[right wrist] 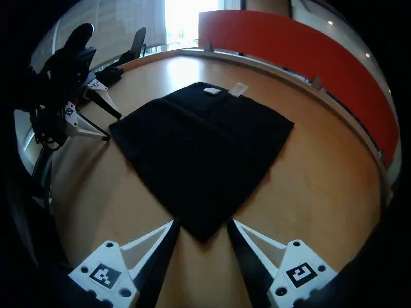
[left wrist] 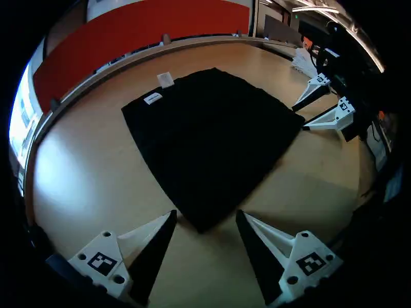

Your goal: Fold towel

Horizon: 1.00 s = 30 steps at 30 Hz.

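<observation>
Tabletop (left wrist: 77, 169): towel (left wrist: 210, 138) corners betw. L tool (left wrist: 205, 213), R tool (right wrist: 203, 220) tips

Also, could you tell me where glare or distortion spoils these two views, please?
Left gripper view: the window at the left rim is blown out, and the black towel reads as a flat shape; right gripper view: the window glares onto the table, and fisheye bows the red panel.

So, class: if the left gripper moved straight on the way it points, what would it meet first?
Probably the near corner of the black towel, lying flat on the table between the open fingers of the left gripper; height above it is unclear.
</observation>
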Available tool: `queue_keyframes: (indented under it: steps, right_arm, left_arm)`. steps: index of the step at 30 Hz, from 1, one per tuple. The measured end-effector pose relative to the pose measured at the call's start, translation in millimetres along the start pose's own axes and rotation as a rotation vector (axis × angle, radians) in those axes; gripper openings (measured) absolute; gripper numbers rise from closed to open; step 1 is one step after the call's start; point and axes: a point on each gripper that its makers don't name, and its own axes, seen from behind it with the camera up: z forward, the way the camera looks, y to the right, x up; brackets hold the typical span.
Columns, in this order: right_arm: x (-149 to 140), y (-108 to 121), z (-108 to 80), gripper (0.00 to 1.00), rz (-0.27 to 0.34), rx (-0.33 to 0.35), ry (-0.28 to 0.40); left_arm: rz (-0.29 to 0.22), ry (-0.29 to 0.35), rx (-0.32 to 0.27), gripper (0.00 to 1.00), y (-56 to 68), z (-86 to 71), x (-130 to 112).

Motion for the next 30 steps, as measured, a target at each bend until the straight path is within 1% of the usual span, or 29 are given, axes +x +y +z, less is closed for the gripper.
queue_keyframes:
  steps: [2, 4, 8, 10, 12, 14, 16, 18, 22, 26, 30]
  right_arm:
    - [0.2, -0.8, 0.5, 0.64, -0.002, 0.002, 0.001]
    - [0.4, -1.5, 0.9, 0.58, -0.003, 0.004, 0.001]
    - [0.4, -2.8, 1.6, 0.4, -0.002, 0.005, 0.001]
    - [0.4, -3.1, 1.7, 0.31, 0.0, 0.004, 0.002]
    - [0.4, -3.4, 1.7, 0.25, 0.003, 0.003, 0.003]
    - [0.4, -3.5, 1.6, 0.23, 0.007, 0.001, 0.004]
    - [0.3, -3.5, 1.3, 0.2, 0.013, 0.001, 0.002]
    - [0.3, -3.9, 1.0, 0.17, 0.02, 0.002, 0.001]
    - [0.3, -5.9, 0.4, 0.15, 0.036, 0.012, -0.004]
    - [-0.3, -7.1, -0.9, 0.15, 0.038, 0.017, -0.01]
    - [1.2, -8.0, -4.0, 0.15, 0.021, 0.014, -0.008]
  left_arm:
    - [0.004, -0.003, -0.002, 0.78, 1.4, -0.1, 0.1]
    - [0.005, -0.006, -0.003, 0.75, 2.3, -0.1, 0.1]
    - [0.005, -0.011, -0.006, 0.69, 4.3, -0.1, 0.0]
    - [0.005, -0.013, -0.006, 0.64, 5.0, -0.3, 0.1]
    - [0.004, -0.015, -0.006, 0.59, 5.4, -0.5, 0.3]
    - [0.001, -0.016, -0.004, 0.51, 5.3, -0.6, 0.6]
    - [-0.005, -0.016, 0.004, 0.36, 3.9, -0.4, 1.3]
    - [-0.014, -0.017, 0.012, 0.24, 2.9, -0.1, 2.1]
    - [-0.027, -0.016, 0.025, 0.15, 2.9, 0.5, 3.6]
    - [-0.037, -0.015, 0.03, 0.14, 3.2, -0.1, 4.3]
    - [-0.049, -0.023, 0.027, 0.14, 3.4, -1.2, 4.4]
